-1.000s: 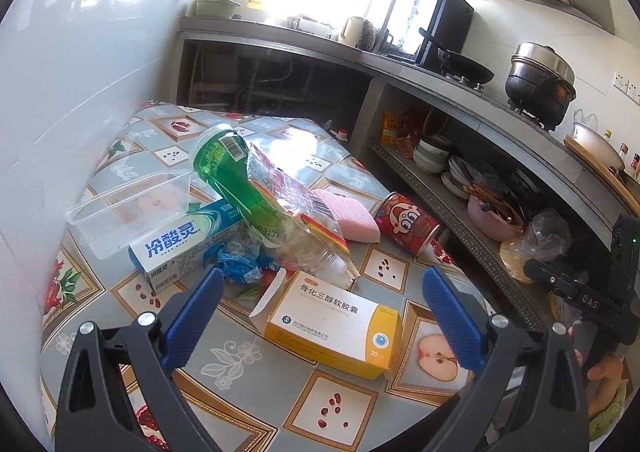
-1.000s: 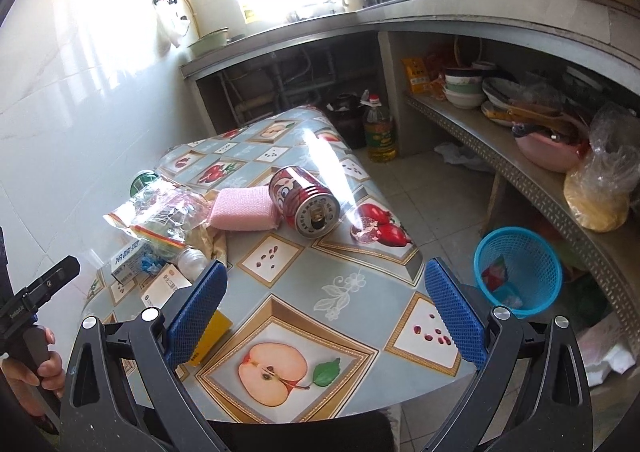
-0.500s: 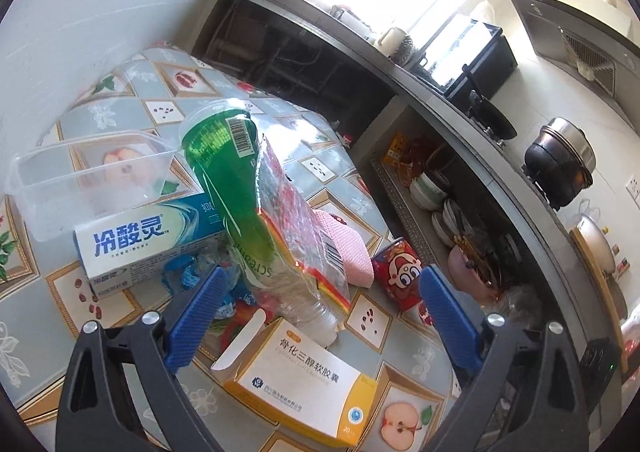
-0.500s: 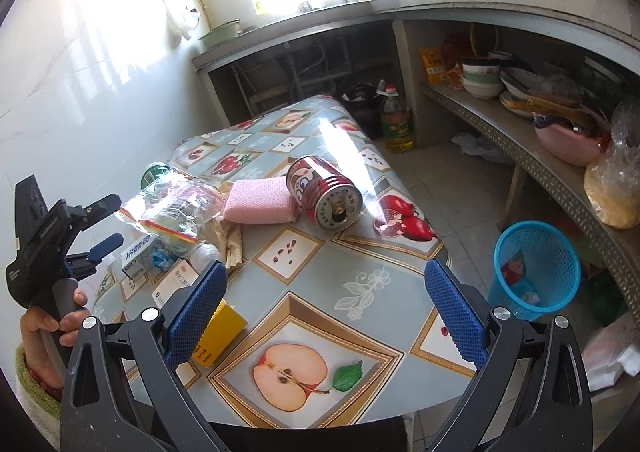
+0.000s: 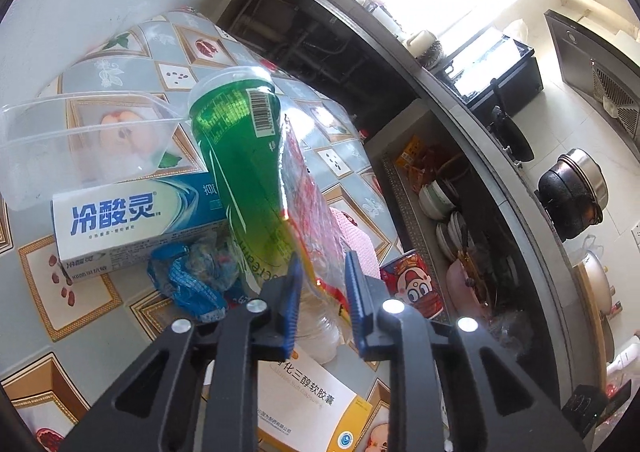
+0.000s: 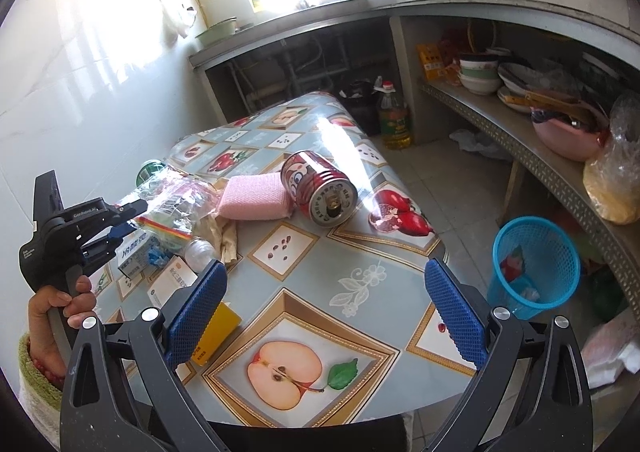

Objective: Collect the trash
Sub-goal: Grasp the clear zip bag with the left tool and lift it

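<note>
My left gripper (image 5: pixel 320 294) is shut on the lower edge of a clear plastic wrapper with red and yellow print (image 5: pixel 308 204), which lies over a green-labelled plastic bottle (image 5: pixel 240 156). The wrapper also shows in the right wrist view (image 6: pixel 176 204), with the left gripper (image 6: pixel 120 220) at it. Around it lie a toothpaste box (image 5: pixel 132 220), a blue wrapper (image 5: pixel 188 280), a yellow and white medicine box (image 5: pixel 312 404), a pink sponge (image 6: pixel 252 200) and a red tin can (image 6: pixel 320 188). My right gripper (image 6: pixel 324 312) is open and empty above the table's near edge.
A blue mesh waste basket (image 6: pixel 536 260) stands on the floor right of the table (image 6: pixel 360 280). A clear plastic container (image 5: pixel 80 140) sits by the white wall. Shelves with bowls (image 6: pixel 480 80) and an oil bottle (image 6: pixel 394 116) lie beyond.
My left gripper has moved forward and down onto the pile and closed from wide open onto the wrapper. The right gripper has barely moved.
</note>
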The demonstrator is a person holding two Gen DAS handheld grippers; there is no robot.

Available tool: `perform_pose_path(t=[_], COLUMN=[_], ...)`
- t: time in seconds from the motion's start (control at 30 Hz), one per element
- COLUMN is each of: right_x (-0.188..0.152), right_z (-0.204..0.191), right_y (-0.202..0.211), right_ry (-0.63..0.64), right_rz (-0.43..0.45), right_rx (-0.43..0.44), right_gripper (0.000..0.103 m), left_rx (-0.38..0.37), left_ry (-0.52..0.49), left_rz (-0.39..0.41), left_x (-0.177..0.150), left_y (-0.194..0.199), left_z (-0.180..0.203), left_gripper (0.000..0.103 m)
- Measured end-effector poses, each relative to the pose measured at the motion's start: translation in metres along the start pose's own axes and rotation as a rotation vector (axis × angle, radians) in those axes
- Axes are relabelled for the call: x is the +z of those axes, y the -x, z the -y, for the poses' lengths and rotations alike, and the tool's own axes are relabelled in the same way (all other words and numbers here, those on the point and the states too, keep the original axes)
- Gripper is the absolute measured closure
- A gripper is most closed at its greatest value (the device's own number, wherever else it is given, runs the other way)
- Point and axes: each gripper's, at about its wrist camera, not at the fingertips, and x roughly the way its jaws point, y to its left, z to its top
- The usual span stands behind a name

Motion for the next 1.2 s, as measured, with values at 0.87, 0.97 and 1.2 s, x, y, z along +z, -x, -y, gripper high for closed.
perform_pose_path(t=[0.87,0.97,1.2], right_x=[0.018,0.017,0.004], right_z=[0.008,0.002,-0.036], right_y=[-0.009,-0.014,-0.031], right_ry=[-0.012,-0.018,0.081], right_rz=[-0.023,-0.051,-0.148], right_rx=[0.063,0.109,0.231], right_gripper=[0.012,0.014,0.014], left_rx=[-0.080,-0.078,-0.055], left_ry=[-0.097,-0.102,-0.138], left_rz=[0.170,0.197,0.278], left_x=[-0.010,-0.011,-0.010], left_y=[0.097,0.109,0.134], left_z=[0.011,0.007,0.003], left_gripper=[0.098,0.098,0.098])
